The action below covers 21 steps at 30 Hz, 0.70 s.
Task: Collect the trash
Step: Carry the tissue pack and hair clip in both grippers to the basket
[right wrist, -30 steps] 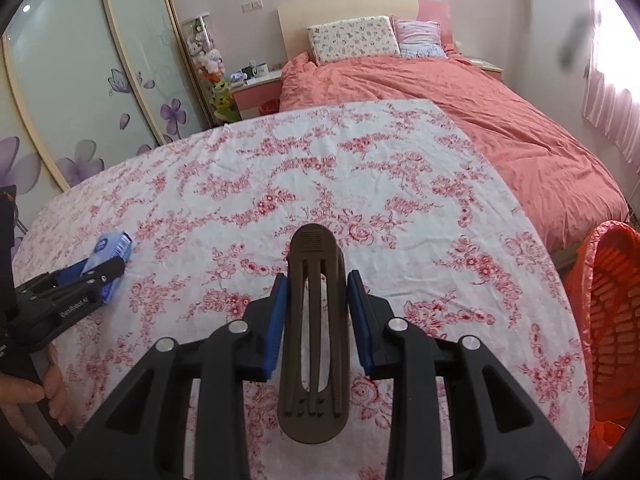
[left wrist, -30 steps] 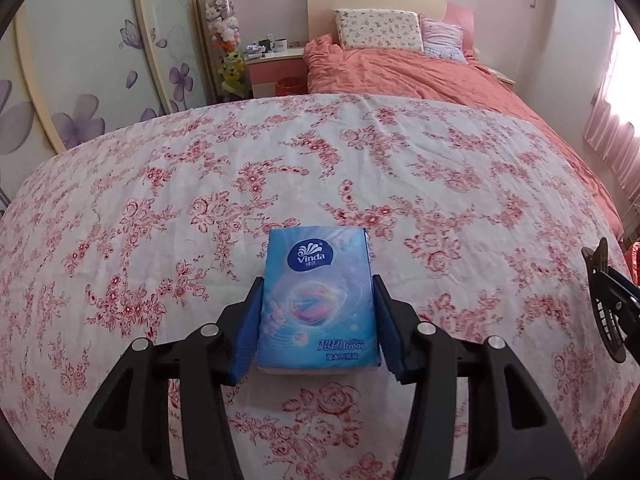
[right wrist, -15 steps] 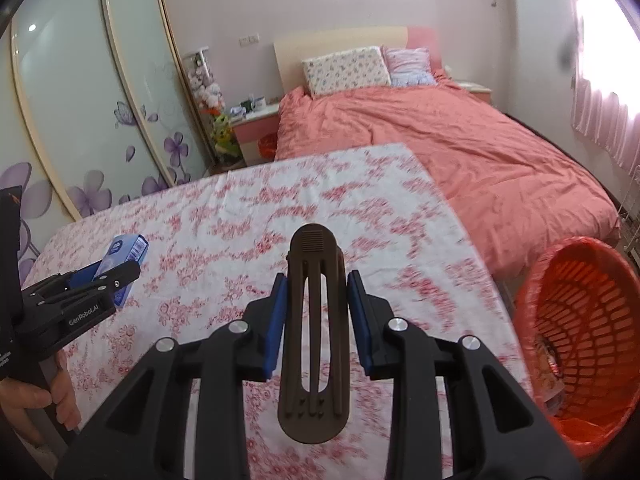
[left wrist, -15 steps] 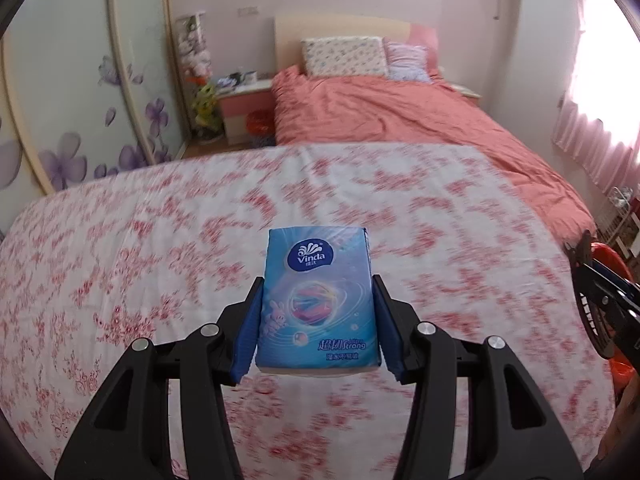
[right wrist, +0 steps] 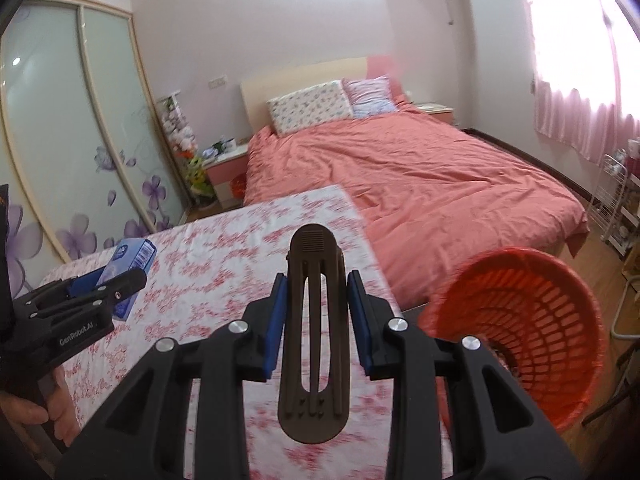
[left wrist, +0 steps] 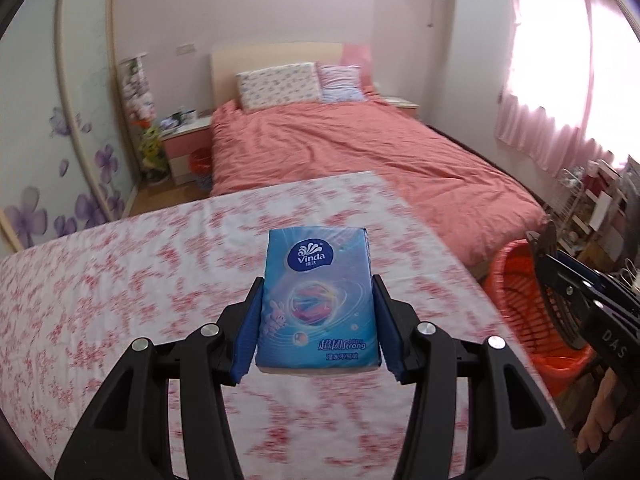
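My left gripper (left wrist: 318,308) is shut on a blue Vinda tissue pack (left wrist: 318,300), held up above the floral-cloth table (left wrist: 120,280). My right gripper (right wrist: 316,304) is shut on a dark brown slotted plastic clip (right wrist: 314,344), lengthwise between the blue pads. An orange mesh basket (right wrist: 532,320) stands on the floor just right of the table's edge, below and right of the clip. The right wrist view also has the left gripper (right wrist: 108,284) with the tissue pack (right wrist: 134,256) at the left. At the right edge of the left wrist view, the right gripper (left wrist: 568,292) hovers over the basket (left wrist: 516,280).
Beyond the table lies a bed with a salmon quilt (left wrist: 360,152) and pillows. A nightstand (left wrist: 184,140) and a sliding wardrobe door with purple flowers (right wrist: 72,160) are at the left. A wire rack (right wrist: 616,200) stands by the curtained window at the right.
Both grippers have risen off the table and swung to the right with their loads still gripped. The orange basket has come into view beside the table; the table now lies lower in both views.
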Each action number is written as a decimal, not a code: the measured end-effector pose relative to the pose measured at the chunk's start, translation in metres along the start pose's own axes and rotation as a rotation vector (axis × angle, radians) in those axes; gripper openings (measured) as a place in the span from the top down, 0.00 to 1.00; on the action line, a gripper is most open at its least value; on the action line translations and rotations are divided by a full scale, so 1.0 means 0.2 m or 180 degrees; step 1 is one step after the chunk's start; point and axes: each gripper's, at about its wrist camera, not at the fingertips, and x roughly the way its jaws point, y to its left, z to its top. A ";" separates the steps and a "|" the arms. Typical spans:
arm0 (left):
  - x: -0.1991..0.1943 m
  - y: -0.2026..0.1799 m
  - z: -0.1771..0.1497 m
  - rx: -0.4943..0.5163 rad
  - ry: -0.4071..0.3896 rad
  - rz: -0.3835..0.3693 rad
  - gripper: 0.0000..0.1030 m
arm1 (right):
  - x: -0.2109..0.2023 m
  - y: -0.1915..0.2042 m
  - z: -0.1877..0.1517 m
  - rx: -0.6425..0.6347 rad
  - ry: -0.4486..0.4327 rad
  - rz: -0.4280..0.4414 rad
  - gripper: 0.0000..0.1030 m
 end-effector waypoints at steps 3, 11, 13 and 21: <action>-0.03 -0.13 0.02 0.0101 -0.0040 -0.0136 0.50 | -0.08 -0.11 0.02 0.0092 -0.0089 -0.0077 0.70; -0.02 -0.46 0.05 0.0364 -0.0070 -0.0497 0.50 | -0.24 -0.44 0.04 0.0344 -0.0276 -0.0338 0.70; 0.00 -0.55 0.05 0.0412 -0.0052 -0.0623 0.50 | -0.27 -0.54 0.03 0.0427 -0.0303 -0.0401 0.70; 0.10 -0.84 0.04 0.0606 0.0070 -0.1009 0.50 | -0.32 -0.80 -0.01 0.0641 -0.0325 -0.0579 0.70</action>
